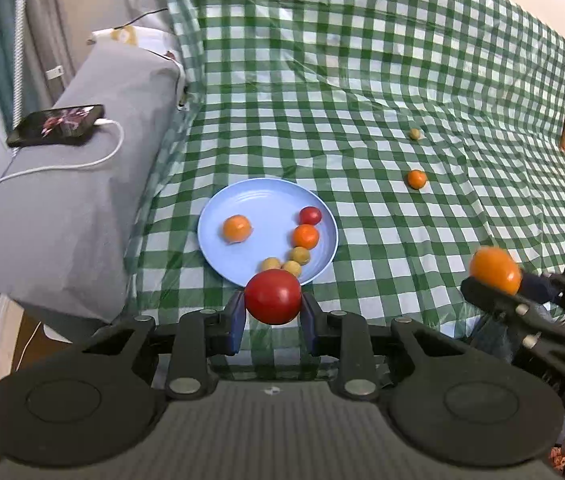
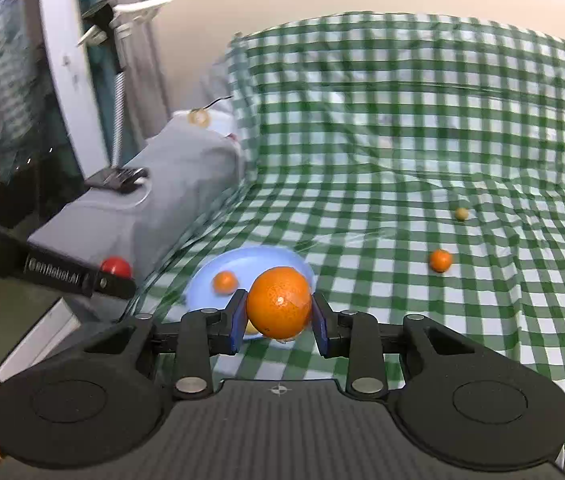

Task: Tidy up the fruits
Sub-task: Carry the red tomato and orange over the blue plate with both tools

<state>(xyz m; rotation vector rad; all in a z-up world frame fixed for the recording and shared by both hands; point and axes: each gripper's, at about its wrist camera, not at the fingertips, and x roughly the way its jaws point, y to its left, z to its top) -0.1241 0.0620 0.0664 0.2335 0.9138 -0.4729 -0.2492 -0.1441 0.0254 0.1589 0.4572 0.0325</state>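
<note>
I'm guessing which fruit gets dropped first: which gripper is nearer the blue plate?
Left. The left gripper hangs at the blue plate rim; the right gripper is off to its side.

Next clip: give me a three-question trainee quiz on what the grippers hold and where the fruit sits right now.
1. True or false: the left hand-held gripper is shut on a red tomato.
2. What does the right hand-held gripper hold? A) a phone B) an orange C) nothing
3. How many fruits lie loose on the checked cloth, off the blue plate?

Key: 1 true. 2 B. 3 two: a small orange fruit and a small yellowish fruit.
</note>
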